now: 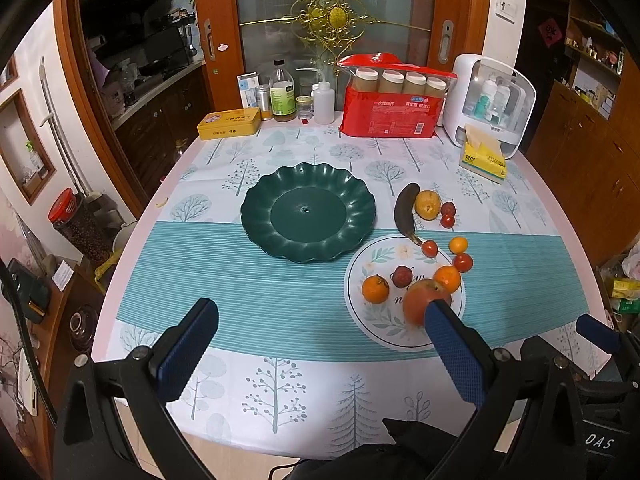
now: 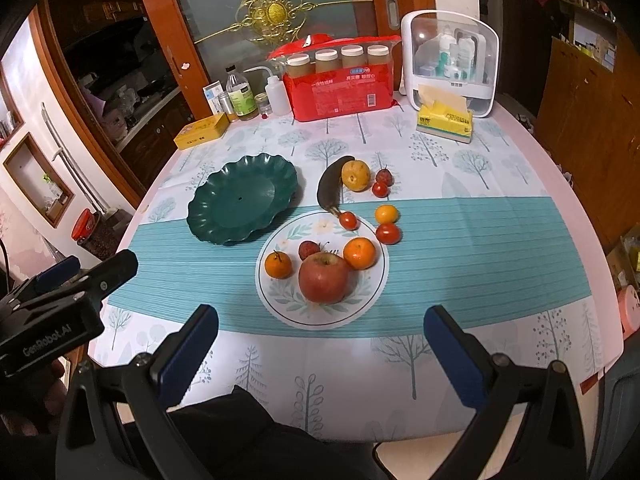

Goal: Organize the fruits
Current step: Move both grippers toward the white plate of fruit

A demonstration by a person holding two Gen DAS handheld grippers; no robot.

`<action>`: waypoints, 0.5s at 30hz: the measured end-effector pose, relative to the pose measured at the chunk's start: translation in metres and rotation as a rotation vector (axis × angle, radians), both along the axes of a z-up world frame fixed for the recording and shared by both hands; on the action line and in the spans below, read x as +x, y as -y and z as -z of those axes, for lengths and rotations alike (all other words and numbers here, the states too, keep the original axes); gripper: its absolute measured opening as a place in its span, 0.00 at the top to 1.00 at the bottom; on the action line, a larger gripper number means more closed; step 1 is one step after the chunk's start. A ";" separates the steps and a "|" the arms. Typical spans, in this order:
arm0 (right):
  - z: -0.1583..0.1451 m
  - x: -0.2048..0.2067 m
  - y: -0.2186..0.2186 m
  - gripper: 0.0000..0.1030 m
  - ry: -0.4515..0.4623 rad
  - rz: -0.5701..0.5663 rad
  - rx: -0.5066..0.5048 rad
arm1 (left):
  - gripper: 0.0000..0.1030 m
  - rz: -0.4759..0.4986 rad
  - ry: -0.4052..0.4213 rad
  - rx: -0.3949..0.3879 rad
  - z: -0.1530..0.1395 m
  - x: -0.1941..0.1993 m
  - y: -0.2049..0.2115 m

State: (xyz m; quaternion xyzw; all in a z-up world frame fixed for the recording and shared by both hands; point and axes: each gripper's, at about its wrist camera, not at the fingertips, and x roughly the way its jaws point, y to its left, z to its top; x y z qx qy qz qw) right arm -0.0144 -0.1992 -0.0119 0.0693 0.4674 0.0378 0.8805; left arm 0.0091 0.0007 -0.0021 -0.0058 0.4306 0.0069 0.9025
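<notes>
Both grippers hang above the near table edge, nothing held. Left gripper (image 1: 320, 344) has its jaws wide apart; right gripper (image 2: 320, 344) likewise wide apart, empty. Probably a start pose: both back from the fruit so the whole spread is in sight before a pick.

The green dish (image 1: 256, 216) with a scalloped rim sits empty mid-table, likely the target for sorting. Just right of it, nearer the person, a round flowered plate (image 2: 372, 292) holds an apple (image 2: 323, 278), two tangerines (image 2: 360, 253) and a small dark-red fruit (image 2: 309, 249). The apple sits stem up, with no real long axis.

Loose on the cloth behind the plate: a blackened banana (image 2: 330, 184), a yellow pear (image 2: 356, 175), and a few cherry tomatoes (image 2: 388, 233). One tomato lies on the plate's far rim, touching the banana's stem tip. The banana's long axis runs roughly away from the person, stem end toward the plate, curved back bowing toward the green dish. The pear touches its far end.

A gripper aimed at the banana would need to close across that axis.
</notes>
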 end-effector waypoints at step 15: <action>-0.004 -0.009 -0.021 0.00 -0.017 0.065 -0.008 | 0.01 0.064 0.012 -0.026 0.003 0.008 -0.034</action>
